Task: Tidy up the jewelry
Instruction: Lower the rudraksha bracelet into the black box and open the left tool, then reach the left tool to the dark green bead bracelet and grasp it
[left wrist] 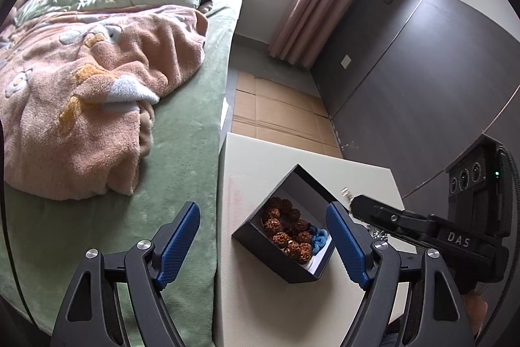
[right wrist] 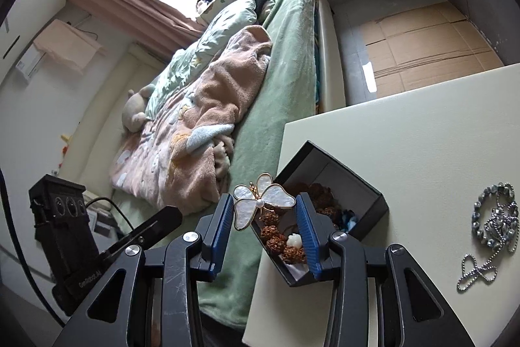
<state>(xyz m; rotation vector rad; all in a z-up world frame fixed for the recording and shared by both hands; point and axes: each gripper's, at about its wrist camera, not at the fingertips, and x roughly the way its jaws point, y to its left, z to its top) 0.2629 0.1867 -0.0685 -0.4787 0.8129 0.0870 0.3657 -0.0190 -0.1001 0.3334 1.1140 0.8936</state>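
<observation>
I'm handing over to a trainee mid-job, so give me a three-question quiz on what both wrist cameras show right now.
1. True or false: the butterfly brooch already lies inside the black box.
2. Which gripper carries a piece of jewelry? A) left gripper B) right gripper C) neither
3. Fill in: the silver chain jewelry lies on the white ______, outside the box.

Key
1. False: it sits between the right gripper's jaws, at the box's near edge.
2. B: the left one's jaws stand wide apart with nothing between them.
3. Table. The box already holds brown beads.
</observation>
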